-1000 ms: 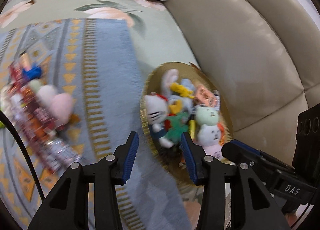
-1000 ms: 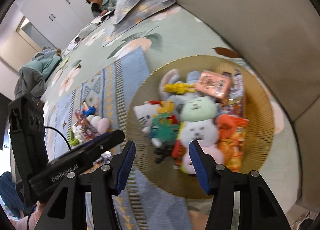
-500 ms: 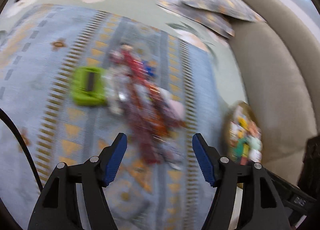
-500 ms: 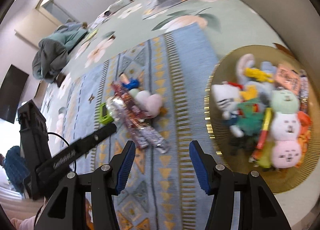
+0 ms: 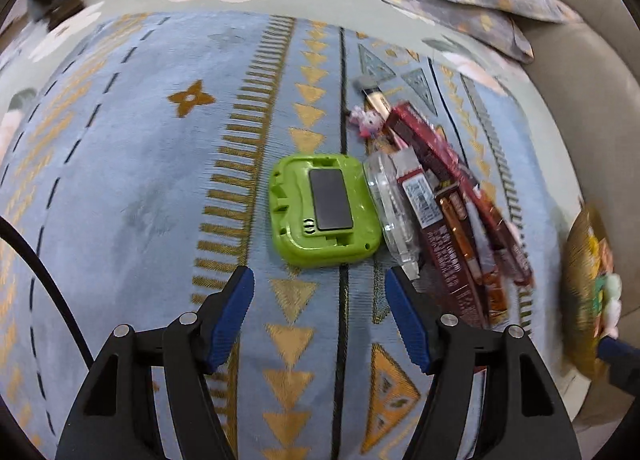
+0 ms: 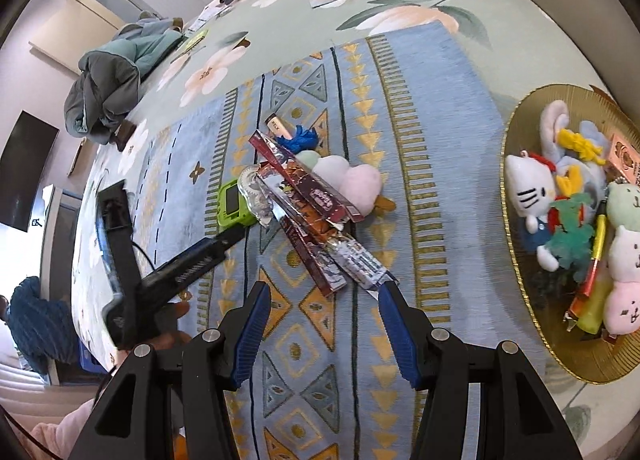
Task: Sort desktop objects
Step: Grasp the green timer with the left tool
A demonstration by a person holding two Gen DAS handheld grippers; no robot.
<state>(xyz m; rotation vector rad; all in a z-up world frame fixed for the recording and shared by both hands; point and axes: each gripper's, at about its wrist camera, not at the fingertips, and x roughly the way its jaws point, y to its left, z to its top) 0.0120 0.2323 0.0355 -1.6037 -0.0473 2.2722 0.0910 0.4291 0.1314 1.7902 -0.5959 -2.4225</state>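
Lying just beyond left hand-held gripper [image 5: 320, 320]: green device [image 5: 323, 209]

Prob. a home living rm: sofa [image 5: 580, 72], rug [image 6: 420, 108], TV [image 6: 24, 172].

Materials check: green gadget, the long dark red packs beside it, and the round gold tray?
Green gadget: looks like moulded hard plastic, matte lime shell with crisp recesses and a dark flat panel. Long dark red packs: glossy printed film or thin card, with sheen and a barcode; which one is unclear. Gold tray: fine ribbed, metallic-looking rim, possibly woven or pressed; hard to settle.
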